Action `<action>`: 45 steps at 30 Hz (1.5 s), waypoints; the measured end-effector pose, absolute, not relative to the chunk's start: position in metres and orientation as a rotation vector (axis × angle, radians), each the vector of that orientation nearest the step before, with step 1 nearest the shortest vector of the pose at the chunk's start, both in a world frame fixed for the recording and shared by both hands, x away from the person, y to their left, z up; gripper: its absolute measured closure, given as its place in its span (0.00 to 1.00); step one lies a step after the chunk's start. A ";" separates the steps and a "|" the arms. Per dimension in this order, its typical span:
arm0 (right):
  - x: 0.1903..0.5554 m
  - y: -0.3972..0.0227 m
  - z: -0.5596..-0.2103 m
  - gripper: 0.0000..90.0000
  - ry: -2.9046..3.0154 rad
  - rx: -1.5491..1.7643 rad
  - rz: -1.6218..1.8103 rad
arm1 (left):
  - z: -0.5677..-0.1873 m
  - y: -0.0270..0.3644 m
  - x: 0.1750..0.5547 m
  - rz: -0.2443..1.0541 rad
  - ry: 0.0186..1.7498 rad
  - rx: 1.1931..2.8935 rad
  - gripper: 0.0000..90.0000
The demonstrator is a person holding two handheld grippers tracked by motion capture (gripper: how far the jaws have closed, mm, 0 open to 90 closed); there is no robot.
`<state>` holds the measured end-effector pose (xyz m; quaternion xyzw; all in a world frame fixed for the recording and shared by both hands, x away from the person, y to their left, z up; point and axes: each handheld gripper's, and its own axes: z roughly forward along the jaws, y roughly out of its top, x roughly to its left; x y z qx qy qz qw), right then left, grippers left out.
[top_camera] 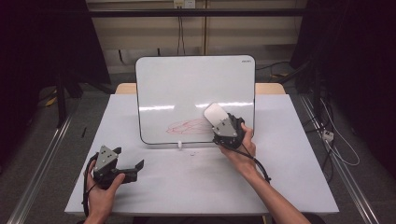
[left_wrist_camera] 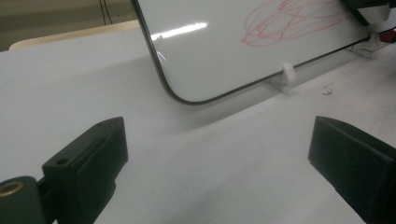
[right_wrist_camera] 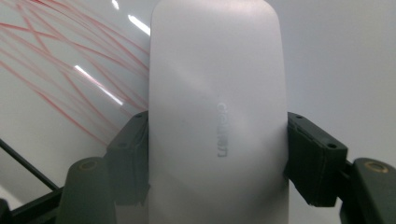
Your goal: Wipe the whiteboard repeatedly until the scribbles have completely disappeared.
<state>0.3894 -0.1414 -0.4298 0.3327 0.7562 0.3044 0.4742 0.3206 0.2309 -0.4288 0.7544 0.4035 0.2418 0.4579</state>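
A whiteboard [top_camera: 196, 88] stands upright on the white table [top_camera: 280, 177], with a red scribble [top_camera: 189, 126] low on its face. My right gripper [top_camera: 219, 122] is shut on a flat white eraser [top_camera: 215, 113], which lies against the board just right of the scribble. In the right gripper view both jaws press the sides of the eraser [right_wrist_camera: 217, 70], and red lines [right_wrist_camera: 56, 70] cross the board to its left. My left gripper [top_camera: 128, 157] rests low at the table's front left, open with nothing between its jaws [left_wrist_camera: 219, 144]. It faces the board's lower corner [left_wrist_camera: 187, 93].
A small white foot [top_camera: 179, 144] holds the board's bottom edge, and a few dark specks [left_wrist_camera: 328, 89] lie on the table beside it. Dark curtains and cables flank the table. A wall with cables runs behind.
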 end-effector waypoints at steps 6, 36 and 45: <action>0.390 -0.125 -0.431 0.35 1.865 0.783 0.738 | -0.428 0.231 0.321 0.593 0.991 1.854 0.05; 0.386 -0.120 -0.433 0.35 1.921 0.707 0.713 | -0.428 0.235 0.322 0.592 0.992 1.846 0.05; 0.387 -0.158 -0.429 0.35 1.873 0.823 0.719 | -0.428 0.236 0.322 0.595 0.996 1.842 0.05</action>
